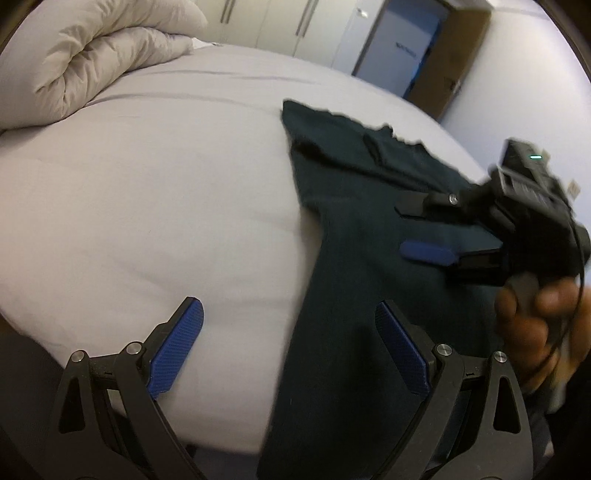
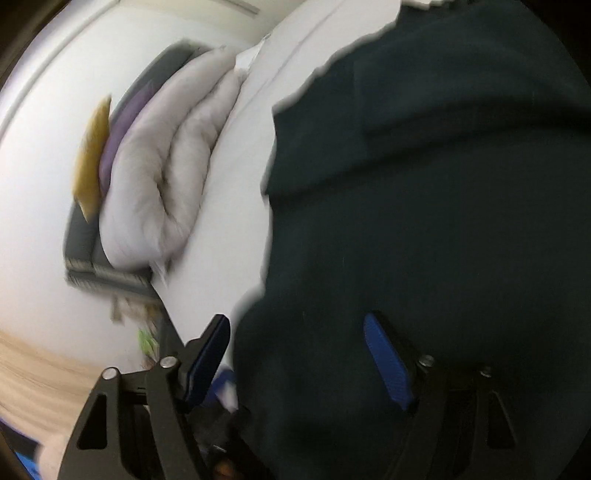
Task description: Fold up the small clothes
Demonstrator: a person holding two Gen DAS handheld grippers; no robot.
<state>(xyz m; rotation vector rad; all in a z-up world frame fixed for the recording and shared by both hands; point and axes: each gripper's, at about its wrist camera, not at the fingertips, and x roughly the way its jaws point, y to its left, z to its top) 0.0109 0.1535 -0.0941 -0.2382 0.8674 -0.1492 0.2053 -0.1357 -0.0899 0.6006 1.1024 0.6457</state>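
Blue ribbed pads line both fingers of the left gripper [image 1: 288,347], nearest the left wrist camera; its jaws stand wide apart and empty, straddling the left edge of a dark green garment [image 1: 369,258]. The garment lies spread on a pale grey bed [image 1: 147,203], running from the near edge toward the far side, with a sleeve or collar area bunched at its far end.

Just beyond, the right gripper [image 1: 415,232] reaches in from the right, held by a hand [image 1: 535,325]. Its jaws are also parted, low over the middle of the cloth and holding nothing. Whether the lower pad touches the fabric is unclear.

Farther back, a rolled cream duvet [image 1: 96,55] rests at the head of the bed, with wardrobe doors [image 1: 269,22] and a doorway behind.

Likely risks: with one left finger off the fabric, closing could pinch the bedsheet along with the edge, or catch only one layer, leaving a skewed fold.

Hard to make out: the right wrist view is smeared by motion; the garment's near hem is cut off; its exact type is uncertain.
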